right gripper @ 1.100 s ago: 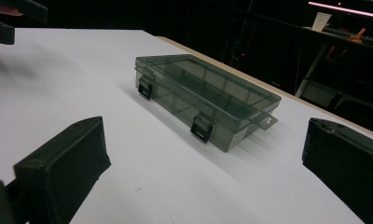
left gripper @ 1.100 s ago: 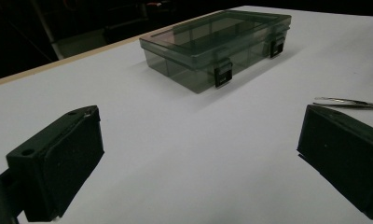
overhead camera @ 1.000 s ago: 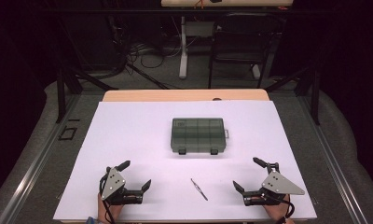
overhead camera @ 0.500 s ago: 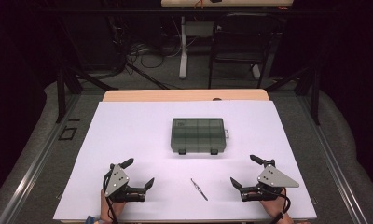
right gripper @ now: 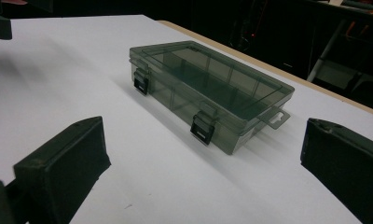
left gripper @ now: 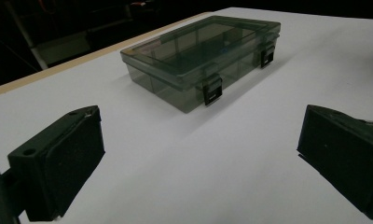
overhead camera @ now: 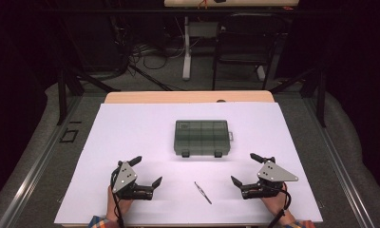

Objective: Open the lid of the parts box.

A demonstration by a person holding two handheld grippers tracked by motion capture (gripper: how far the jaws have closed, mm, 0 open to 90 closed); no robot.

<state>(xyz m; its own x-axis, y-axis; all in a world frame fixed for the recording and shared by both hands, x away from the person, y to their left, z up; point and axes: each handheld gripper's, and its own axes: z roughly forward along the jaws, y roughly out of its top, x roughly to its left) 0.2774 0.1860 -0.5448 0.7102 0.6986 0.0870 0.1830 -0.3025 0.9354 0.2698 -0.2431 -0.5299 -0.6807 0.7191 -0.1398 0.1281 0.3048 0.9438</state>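
The box (overhead camera: 201, 137) sat shut, both latches down, mid-table (overhead camera: 131, 123), its long axis running left to right; the tweezers (overhead camera: 203, 192) lay nearer the person than the box, slanted, between the two grippers; the left hand-held gripper (overhead camera: 147, 172) and the right hand-held gripper (overhead camera: 243, 168) both stood released, jaws wide, holding nothing; each flanked the tweezers about equally, the right perhaps slightly nearer; the box lay ahead of both.

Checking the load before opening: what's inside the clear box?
The compartment box is shut, both latches down. Through its tinted lid, divider walls show, and a small blue speck in the left gripper view; nothing else can be made out.
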